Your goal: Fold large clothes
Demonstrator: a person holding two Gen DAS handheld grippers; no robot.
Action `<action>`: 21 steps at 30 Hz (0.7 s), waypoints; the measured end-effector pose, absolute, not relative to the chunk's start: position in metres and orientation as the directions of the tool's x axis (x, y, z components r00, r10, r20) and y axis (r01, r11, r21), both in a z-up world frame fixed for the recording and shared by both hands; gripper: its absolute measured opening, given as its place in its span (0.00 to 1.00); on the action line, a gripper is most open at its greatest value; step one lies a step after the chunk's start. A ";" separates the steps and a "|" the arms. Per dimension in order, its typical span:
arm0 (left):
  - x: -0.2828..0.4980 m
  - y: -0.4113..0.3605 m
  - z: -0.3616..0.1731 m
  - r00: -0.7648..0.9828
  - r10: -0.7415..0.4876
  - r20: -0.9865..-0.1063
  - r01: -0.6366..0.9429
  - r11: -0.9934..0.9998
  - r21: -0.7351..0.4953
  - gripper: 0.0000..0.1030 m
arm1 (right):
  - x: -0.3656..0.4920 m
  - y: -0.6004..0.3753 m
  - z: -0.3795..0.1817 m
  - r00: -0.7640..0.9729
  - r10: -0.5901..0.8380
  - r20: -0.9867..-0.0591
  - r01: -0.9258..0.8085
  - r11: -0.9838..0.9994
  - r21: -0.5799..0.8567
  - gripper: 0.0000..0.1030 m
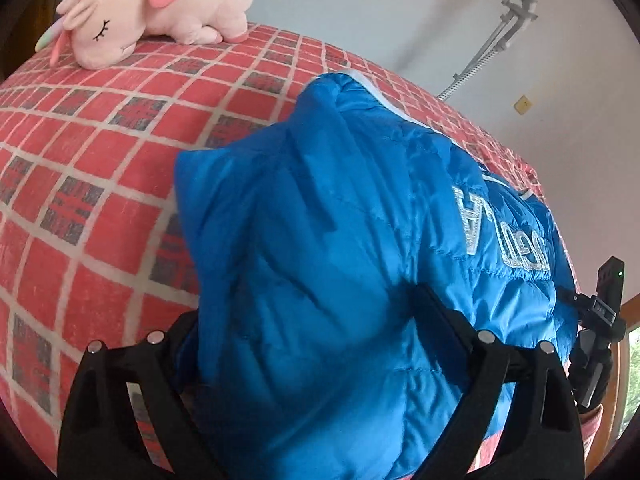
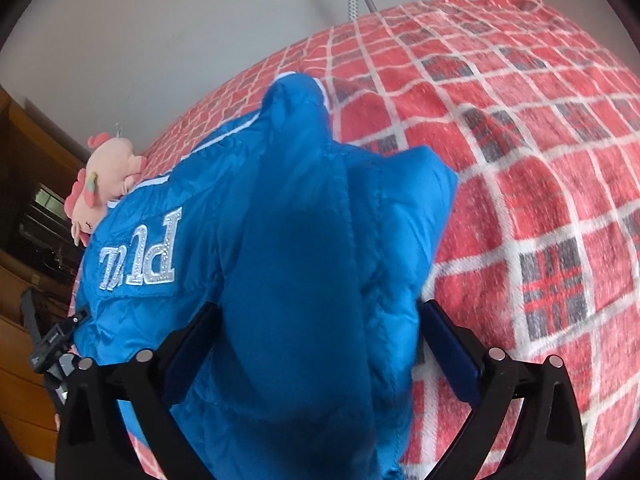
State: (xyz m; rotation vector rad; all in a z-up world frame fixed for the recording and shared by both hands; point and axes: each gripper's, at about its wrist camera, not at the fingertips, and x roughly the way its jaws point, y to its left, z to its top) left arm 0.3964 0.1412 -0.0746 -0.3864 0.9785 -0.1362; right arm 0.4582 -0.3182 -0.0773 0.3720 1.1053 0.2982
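Observation:
A bright blue puffer jacket (image 1: pixel 320 240) with silver lettering lies on a bed with a red checked blanket (image 1: pixel 88 184). My left gripper (image 1: pixel 308 320) is closed on a thick bunch of the jacket's fabric, which fills the gap between its black fingers (image 1: pixel 448 328). In the right wrist view the same jacket (image 2: pixel 304 248) bulges between the fingers (image 2: pixel 452 344) of my right gripper (image 2: pixel 316 328), which is closed on the fabric too. The right gripper also shows at the right edge of the left wrist view (image 1: pixel 600 320).
A pink plush unicorn (image 1: pixel 160 8) lies at the far side of the bed, also in the right wrist view (image 2: pixel 108 176). A white wall with a pipe (image 1: pixel 500 32) stands behind. Wooden furniture (image 2: pixel 28 208) stands left of the bed.

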 end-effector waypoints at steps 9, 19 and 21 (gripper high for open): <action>0.383 0.125 -0.040 0.641 -0.229 -0.732 -0.053 0.939 -0.340 0.19 | 0.451 -0.308 -0.055 0.486 0.476 -0.733 -0.096 0.862 0.497 0.33; 0.330 0.091 0.041 0.777 -0.207 -0.594 0.052 0.962 -0.268 0.13 | 0.397 -0.294 0.025 0.593 0.476 -0.650 -0.221 0.872 0.437 0.27; 0.313 0.086 0.052 0.785 -0.218 -0.580 0.074 0.962 -0.262 0.13 | 0.377 -0.291 0.041 0.605 0.472 -0.641 -0.242 0.876 0.417 0.27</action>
